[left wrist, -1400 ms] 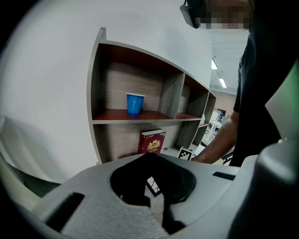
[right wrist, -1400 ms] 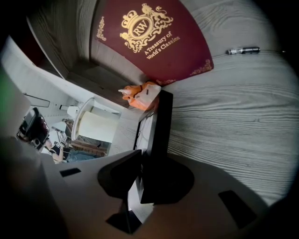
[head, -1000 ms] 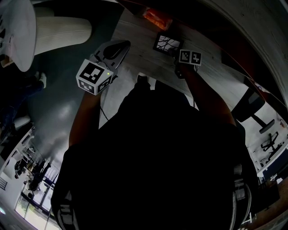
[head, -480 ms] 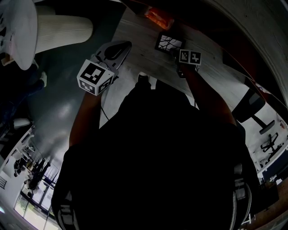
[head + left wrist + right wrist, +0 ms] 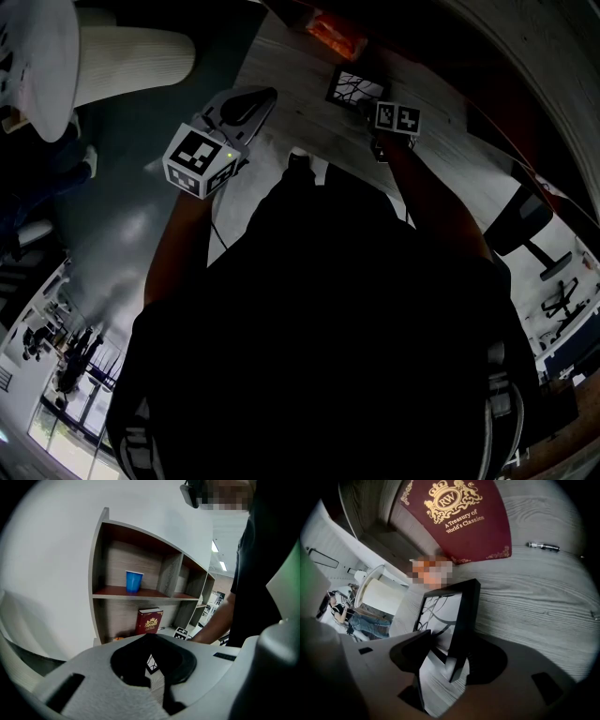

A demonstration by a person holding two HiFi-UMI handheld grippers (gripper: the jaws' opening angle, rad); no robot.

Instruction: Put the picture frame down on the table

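Note:
The picture frame [image 5: 468, 603] is black, with a white picture of dark branching lines. It stands tilted over the grey wood table [image 5: 543, 602], its near edge between the jaws of my right gripper [image 5: 451, 641], which is shut on it. In the head view the frame [image 5: 354, 87] sits just beyond the right gripper's marker cube [image 5: 397, 118], near the table's far side. My left gripper [image 5: 249, 99] hangs off the table's left edge, shut and holding nothing. Its own view shows a sliver of the frame [image 5: 151, 661] through the slit below its jaw tips.
A maroon book [image 5: 459, 513] leans against the shelf unit [image 5: 140, 592] behind the frame, with a pen [image 5: 543, 546] lying to its right. A blue cup [image 5: 133, 581] stands on a shelf. An orange object [image 5: 330, 33] lies at the table's far end. A white ribbed pedestal [image 5: 131, 61] stands left.
The right gripper and the frame have drifted slightly farther along the table. The left gripper has barely shifted.

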